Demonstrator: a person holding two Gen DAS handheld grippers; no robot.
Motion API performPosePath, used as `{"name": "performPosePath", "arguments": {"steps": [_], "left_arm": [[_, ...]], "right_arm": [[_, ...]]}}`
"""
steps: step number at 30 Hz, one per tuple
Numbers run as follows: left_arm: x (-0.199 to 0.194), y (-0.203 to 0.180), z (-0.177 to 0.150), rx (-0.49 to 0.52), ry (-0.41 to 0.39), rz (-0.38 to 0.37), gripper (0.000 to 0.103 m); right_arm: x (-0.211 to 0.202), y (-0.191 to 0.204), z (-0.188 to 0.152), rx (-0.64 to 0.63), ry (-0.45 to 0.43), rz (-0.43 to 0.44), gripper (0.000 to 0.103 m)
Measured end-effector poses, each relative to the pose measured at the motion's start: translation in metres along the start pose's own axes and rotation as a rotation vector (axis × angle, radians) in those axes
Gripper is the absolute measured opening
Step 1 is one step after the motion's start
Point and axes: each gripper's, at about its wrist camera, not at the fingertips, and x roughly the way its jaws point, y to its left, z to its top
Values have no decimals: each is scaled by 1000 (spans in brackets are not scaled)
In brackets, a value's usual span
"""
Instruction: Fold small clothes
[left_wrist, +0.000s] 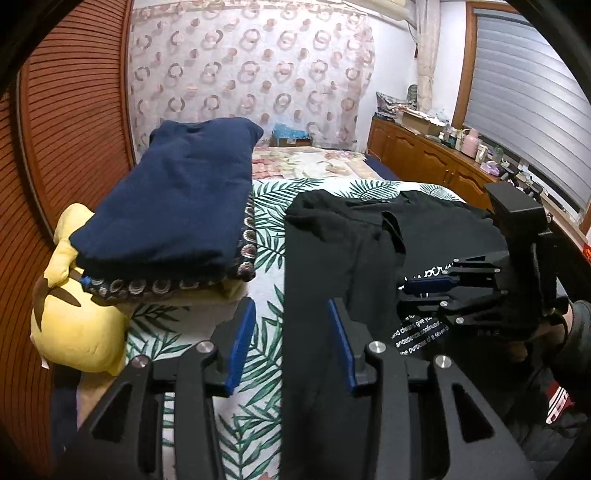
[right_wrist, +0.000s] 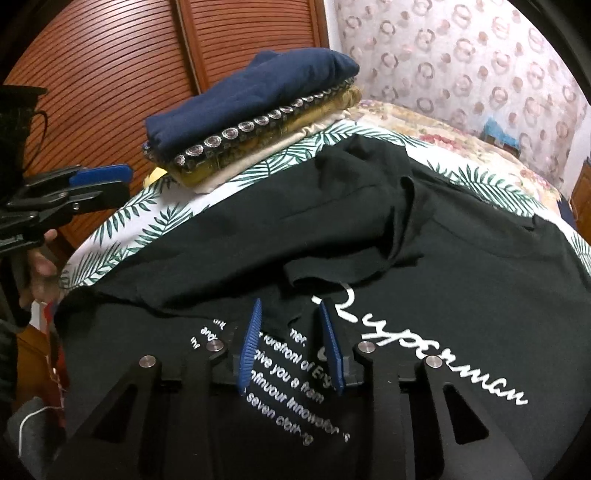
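A black T-shirt (left_wrist: 332, 240) (right_wrist: 443, 240) with white lettering lies spread on the leaf-print bed cover (left_wrist: 266, 229) (right_wrist: 129, 229), one sleeve folded inward. My right gripper (right_wrist: 290, 328) hovers low over the lettering with its blue pads (right_wrist: 251, 343) a little apart. The edge of the folded sleeve lies between them, and they do not visibly press on it. From the left wrist view the right gripper (left_wrist: 404, 295) is over the shirt's right part. My left gripper (left_wrist: 291, 332) (right_wrist: 123, 182) stands open above the shirt's left edge, holding nothing.
A stack of folded clothes with a navy garment (left_wrist: 177, 206) (right_wrist: 251, 88) on top sits at the bed's far left, next to a yellow plush toy (left_wrist: 74, 325). Slatted wooden doors (left_wrist: 74, 110) lie beyond. A cluttered wooden cabinet (left_wrist: 424, 155) runs along the right.
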Motion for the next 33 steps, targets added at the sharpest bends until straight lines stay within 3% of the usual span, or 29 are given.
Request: {"name": "performPosePath", "arguments": {"steps": [2, 5, 20, 24, 25, 27, 28, 29, 33], "left_arm": [[-1, 1, 1, -6, -3, 3, 39], [-1, 3, 1, -18, -7, 4, 39], [-5, -6, 1, -27, -27, -13, 40], [-5, -12, 2, -20, -25, -21, 41], [-4, -14, 3, -18, -24, -23, 41], [-1, -17, 6, -11, -22, -27, 41], [0, -18, 7, -7, -21, -29, 41], [3, -22, 10, 0, -18, -32, 41], [14, -33, 19, 34, -7, -37, 41]], "right_arm": [[1, 5, 0, -28, 6, 7, 14], [-1, 14, -2, -71, 8, 11, 4], [-77, 17, -45, 30, -65, 67, 3], [-82, 18, -49, 27, -73, 34, 3], [-83, 17, -49, 30, -76, 25, 8], [-83, 11, -48, 39, -83, -1, 28], [-83, 6, -47, 44, -90, -21, 46], [-85, 1, -46, 52, -97, -41, 56], [-81, -34, -38, 102, -112, -90, 56]]}}
